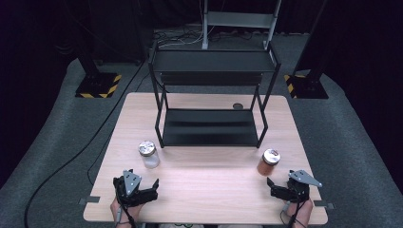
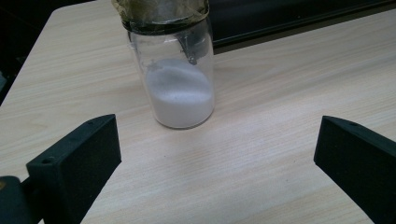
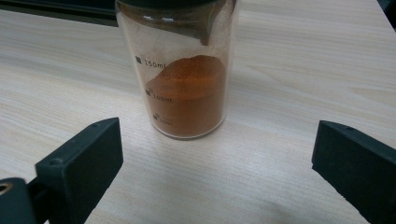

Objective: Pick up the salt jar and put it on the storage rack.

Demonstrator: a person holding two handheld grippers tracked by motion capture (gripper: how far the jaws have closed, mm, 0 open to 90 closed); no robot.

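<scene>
A clear glass jar of white powder (image 1: 148, 154) (image 2: 175, 70) stands upright on the wooden table, left of centre. My left gripper (image 1: 140, 189) (image 2: 215, 163) sits just short of it, open, jaws wide apart with nothing between them. A glass jar of orange-brown powder (image 1: 269, 162) (image 3: 182, 70) stands upright at the right, with volume marks on its side. My right gripper (image 1: 280, 186) (image 3: 215, 163) rests a little short of that jar, open and empty.
A black two-tier metal shelf (image 1: 212, 97) stands on the far half of the table (image 1: 209, 190), behind both jars. A small dark round cap (image 1: 237, 106) lies by its right rear leg. Cables and stand bases lie on the grey floor beyond.
</scene>
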